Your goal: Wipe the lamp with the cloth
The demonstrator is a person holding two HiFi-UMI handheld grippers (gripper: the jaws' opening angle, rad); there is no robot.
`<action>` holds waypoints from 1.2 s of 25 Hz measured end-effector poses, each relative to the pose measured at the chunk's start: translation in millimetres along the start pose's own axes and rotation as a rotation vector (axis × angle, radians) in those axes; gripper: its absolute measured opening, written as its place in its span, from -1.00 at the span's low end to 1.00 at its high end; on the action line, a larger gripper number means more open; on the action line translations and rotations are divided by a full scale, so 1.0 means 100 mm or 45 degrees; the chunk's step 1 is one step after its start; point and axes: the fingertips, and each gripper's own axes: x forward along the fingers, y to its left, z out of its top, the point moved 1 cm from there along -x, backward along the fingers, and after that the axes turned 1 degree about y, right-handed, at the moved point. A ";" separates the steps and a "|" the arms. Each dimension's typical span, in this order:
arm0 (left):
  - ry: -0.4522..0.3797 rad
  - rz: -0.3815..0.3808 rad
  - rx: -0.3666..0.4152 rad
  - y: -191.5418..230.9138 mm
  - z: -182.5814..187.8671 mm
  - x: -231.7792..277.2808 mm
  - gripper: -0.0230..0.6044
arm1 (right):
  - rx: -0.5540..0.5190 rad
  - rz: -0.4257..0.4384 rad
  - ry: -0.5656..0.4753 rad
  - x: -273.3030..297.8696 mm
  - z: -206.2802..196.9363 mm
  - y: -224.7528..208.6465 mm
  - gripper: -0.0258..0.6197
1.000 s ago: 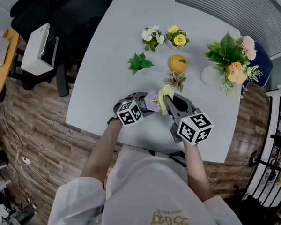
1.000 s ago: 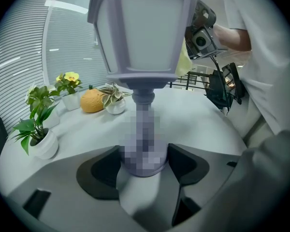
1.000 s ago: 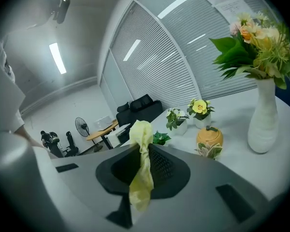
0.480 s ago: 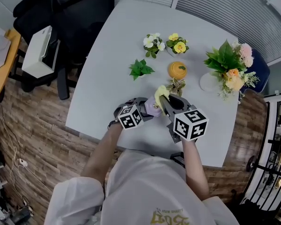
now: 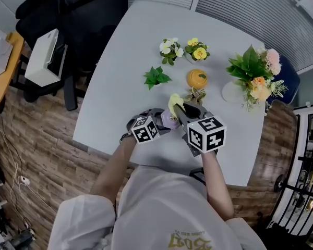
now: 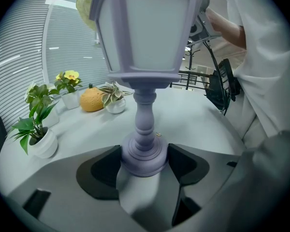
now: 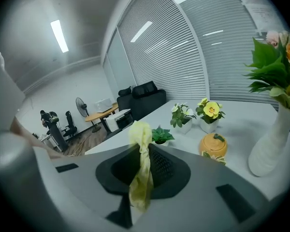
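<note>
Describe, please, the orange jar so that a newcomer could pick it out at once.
On the pale grey table, find the cluster of small potted plants. In its middle sits the pumpkin-shaped jar, between the yellow-flowered pot and a variegated plant; it alone is round and orange.

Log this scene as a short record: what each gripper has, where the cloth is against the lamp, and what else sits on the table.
Left gripper: shut on the base of the lamp, which stands upright on the table
Right gripper: shut on the cloth
Cloth position: up by the lamp's shade; contact unclear
Also on table: orange jar, small potted plants, vase of flowers
</note>
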 end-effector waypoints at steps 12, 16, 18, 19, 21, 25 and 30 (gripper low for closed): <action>0.006 -0.006 -0.008 -0.01 0.00 0.01 0.06 | -0.068 0.004 0.065 0.09 0.02 0.08 -0.76; 0.007 -0.005 -0.008 -0.01 0.00 0.00 0.06 | -0.103 -0.001 0.081 0.11 0.03 0.12 -0.76; 0.007 -0.006 -0.009 -0.02 0.00 0.00 0.06 | -0.131 -0.005 0.088 0.11 0.03 0.15 -0.76; 0.006 -0.006 -0.009 -0.02 0.00 0.00 0.06 | -0.146 -0.008 0.090 0.12 0.03 0.16 -0.76; 0.006 -0.005 -0.009 -0.02 0.00 0.01 0.06 | -0.173 -0.016 0.092 0.12 0.03 0.18 -0.76; 0.006 0.000 -0.010 0.00 0.00 0.00 0.06 | -0.218 -0.034 0.094 0.12 0.04 0.21 -0.76; 0.012 -0.014 -0.016 -0.02 0.00 0.01 0.06 | -0.258 -0.032 0.107 0.14 0.04 0.24 -0.76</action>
